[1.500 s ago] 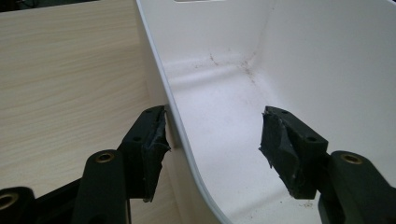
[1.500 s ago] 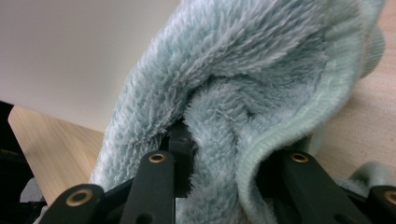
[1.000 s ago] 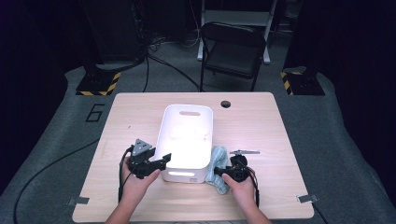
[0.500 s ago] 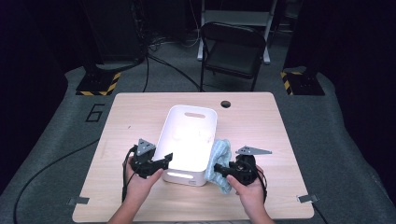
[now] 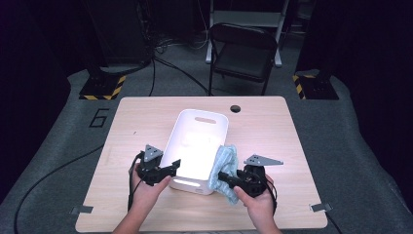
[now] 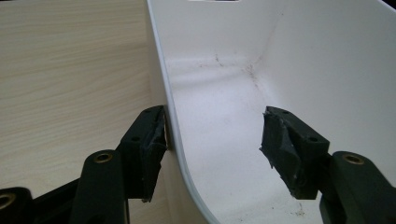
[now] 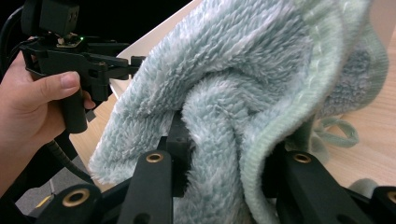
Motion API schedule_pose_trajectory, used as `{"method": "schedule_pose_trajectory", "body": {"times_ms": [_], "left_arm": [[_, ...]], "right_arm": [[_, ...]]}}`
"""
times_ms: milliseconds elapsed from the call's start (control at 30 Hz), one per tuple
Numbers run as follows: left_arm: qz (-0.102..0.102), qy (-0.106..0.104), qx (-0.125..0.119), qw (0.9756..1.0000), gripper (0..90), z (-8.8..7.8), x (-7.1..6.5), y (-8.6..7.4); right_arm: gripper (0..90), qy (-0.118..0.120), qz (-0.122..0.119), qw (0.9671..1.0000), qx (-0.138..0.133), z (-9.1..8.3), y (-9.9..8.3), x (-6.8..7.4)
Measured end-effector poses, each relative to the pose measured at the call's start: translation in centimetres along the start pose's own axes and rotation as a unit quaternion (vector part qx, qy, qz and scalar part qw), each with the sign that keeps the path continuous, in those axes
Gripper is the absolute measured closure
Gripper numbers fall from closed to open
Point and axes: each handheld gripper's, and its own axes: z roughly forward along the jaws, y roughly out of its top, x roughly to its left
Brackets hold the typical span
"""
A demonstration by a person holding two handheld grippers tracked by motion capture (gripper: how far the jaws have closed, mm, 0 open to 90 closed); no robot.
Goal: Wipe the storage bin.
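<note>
Towel (image 5: 225,165) was found clamped between the jaws of my right gripper (image 5: 229,179), held off the table (image 5: 272,126) and hanging against the right wall of the white bin (image 5: 195,146). In the right gripper view the pale blue-green pile (image 7: 243,93) bunched over both jaws, which were closed on a thick fold; they had just eased apart a shade with the cloth between them. A loose thread loop lay on the wood behind it.

My left gripper (image 5: 171,167) sat at the bin's near left corner. In the left gripper view its jaws stood apart, straddling the bin wall (image 6: 161,93): the outer pad touched the outside of the wall, the inner pad hung clear inside. I judged it a brace, not a grip.

Step in hand, as I judged it: carrying the towel over the rim to drop it into the bin. The next move called for lifting the cloth clear of the right rim, shifting it over the interior and only then opening the right jaws, while the left held the bin steady.

Count: one towel, one bin, two grippers, one table, one chair (image 5: 243,53) beyond it
</note>
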Motion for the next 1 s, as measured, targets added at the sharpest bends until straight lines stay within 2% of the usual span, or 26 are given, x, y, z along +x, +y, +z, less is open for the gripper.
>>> {"method": "schedule_pose_trajectory", "body": {"times_ms": [33, 100, 333, 433, 567, 633, 700, 733, 767, 833, 867, 900, 1000], "left_arm": [[0.001, -0.001, 0.0, 1.0, 40.6, -0.1, 0.1, 0.0], [-0.008, -0.007, -0.004, 0.9999, 40.9, -0.2, 0.1, 0.0], [-0.019, -0.027, -0.009, 0.9994, 40.6, -1.1, 0.6, 0.0], [-0.021, -0.028, -0.01, 0.9993, 41.0, -1.3, 0.6, -0.1], [-0.027, -0.024, -0.017, 0.9992, 41.1, -1.4, 0.5, -0.4], [-0.03, -0.022, -0.02, 0.9991, 41.2, -1.4, 0.5, -0.4], [-0.031, -0.019, -0.02, 0.9991, 41.5, -1.5, 0.4, -0.4], [-0.031, -0.019, -0.019, 0.9992, 41.7, -1.5, 0.4, -0.4], [-0.029, -0.017, -0.017, 0.9993, 41.6, -1.5, 0.5, -0.4], [-0.031, -0.015, -0.018, 0.9992, 41.6, -1.5, 0.5, -0.4], [-0.032, -0.015, -0.018, 0.9992, 41.6, -1.5, 0.5, -0.4], [-0.032, -0.015, -0.018, 0.9992, 41.6, -1.5, 0.5, -0.4], [-0.031, -0.013, -0.018, 0.9993, 41.1, -1.4, 0.4, -0.4]], "right_arm": [[66.3, 0.003, -0.006, 1.0, 0.001, 0.0, 0.0, -0.2], [66.3, 0.0, -0.001, 1.0, -0.002, 0.1, 0.0, -0.2], [66.3, -0.032, -0.015, 0.9993, -0.015, 0.5, 0.4, -1.0], [66.6, -0.054, -0.027, 0.998, -0.022, 0.8, 0.5, -1.3], [67.4, -0.053, -0.019, 0.9982, -0.023, 1.2, 0.5, -1.6], [68.1, -0.057, -0.019, 0.9982, -0.007, 1.5, 0.3, -1.8], [68.6, -0.075, -0.03, 0.996, 0.038, 2.3, -0.2, -1.6], [68.8, -0.087, -0.035, 0.9943, 0.05, 2.8, -0.8, -1.7], [68.8, -0.089, -0.035, 0.9941, 0.052, 3.0, -1.1, -1.8], [68.8, -0.084, -0.021, 0.9945, 0.059, 3.5, -1.4, -2.2], [68.8, -0.081, -0.006, 0.9947, 0.063, 3.6, -1.5, -2.3], [68.8, -0.078, -0.004, 0.9951, 0.06, 3.7, -1.7, -2.5], [68.8, -0.083, 0.014, 0.9937, 0.073, 4.5, -2.6, -3.1]]}}
